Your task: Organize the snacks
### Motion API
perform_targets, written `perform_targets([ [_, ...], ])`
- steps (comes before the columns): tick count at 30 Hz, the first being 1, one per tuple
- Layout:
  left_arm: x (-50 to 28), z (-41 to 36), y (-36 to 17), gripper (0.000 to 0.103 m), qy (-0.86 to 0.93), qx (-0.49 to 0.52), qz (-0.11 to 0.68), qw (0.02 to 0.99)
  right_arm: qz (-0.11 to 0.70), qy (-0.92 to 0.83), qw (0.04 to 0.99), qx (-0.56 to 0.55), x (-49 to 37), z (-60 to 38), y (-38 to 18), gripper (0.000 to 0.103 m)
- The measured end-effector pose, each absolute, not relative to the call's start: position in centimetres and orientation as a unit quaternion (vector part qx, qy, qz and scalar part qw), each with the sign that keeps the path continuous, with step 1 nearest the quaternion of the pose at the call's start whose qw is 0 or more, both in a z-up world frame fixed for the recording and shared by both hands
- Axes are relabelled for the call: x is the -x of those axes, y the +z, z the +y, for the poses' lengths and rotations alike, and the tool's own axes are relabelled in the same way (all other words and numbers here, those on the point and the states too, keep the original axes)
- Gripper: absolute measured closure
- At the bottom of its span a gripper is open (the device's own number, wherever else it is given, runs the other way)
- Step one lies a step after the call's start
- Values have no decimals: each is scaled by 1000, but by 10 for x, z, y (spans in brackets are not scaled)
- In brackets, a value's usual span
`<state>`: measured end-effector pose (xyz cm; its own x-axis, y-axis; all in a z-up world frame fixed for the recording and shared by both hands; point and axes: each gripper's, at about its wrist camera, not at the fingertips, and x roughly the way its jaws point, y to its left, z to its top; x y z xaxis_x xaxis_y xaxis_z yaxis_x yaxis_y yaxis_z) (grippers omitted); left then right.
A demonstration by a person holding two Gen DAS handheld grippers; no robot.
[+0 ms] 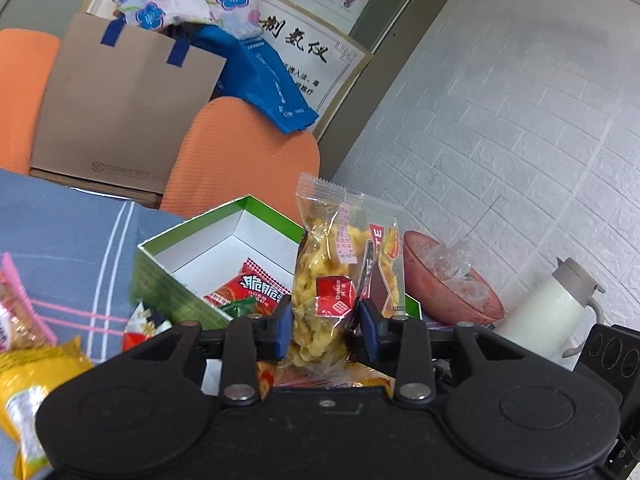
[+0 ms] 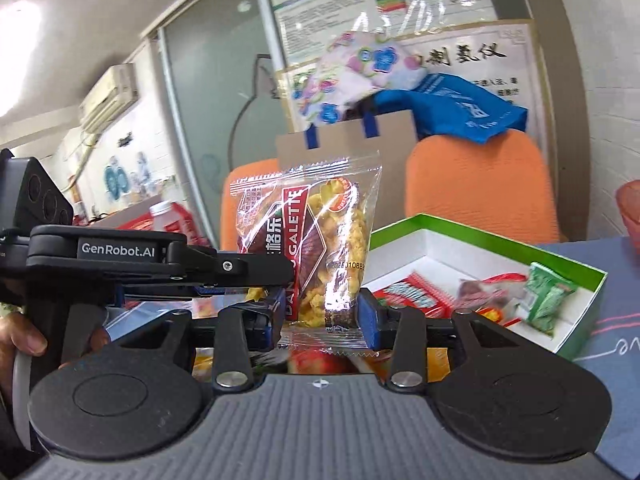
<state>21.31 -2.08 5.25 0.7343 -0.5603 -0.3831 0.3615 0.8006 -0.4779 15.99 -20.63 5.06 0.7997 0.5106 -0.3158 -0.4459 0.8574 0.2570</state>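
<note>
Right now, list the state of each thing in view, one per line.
Left gripper: shut on a clear cracker packet, held upright.
Right gripper: shut on a galette packet, held upright.
Green box: open, several snacks inside.
Red bowl: upright, clear wrappers inside.
White jug: upright, lid on.

"GenRobot.AI" stands in white on the left claw's black arm (image 2: 118, 249). The clear snack pack (image 2: 316, 248) reads "GALETTE" on its red band, with a partly hidden date code below. In the left view, the yellow snack pack (image 1: 320, 280) carries a red "Dance" label, and the white poster (image 1: 304, 46) shows big brushed Chinese characters.
</note>
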Motion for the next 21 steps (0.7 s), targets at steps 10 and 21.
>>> perform_targets([
  [10, -270, -38, 40, 24, -241, 190, 290, 907, 215, 216, 946, -109, -204, -219, 36, 35],
  [21, -205, -2, 51, 0, -189, 193, 255, 928, 192, 195, 958, -87, -164, -232, 34, 0],
])
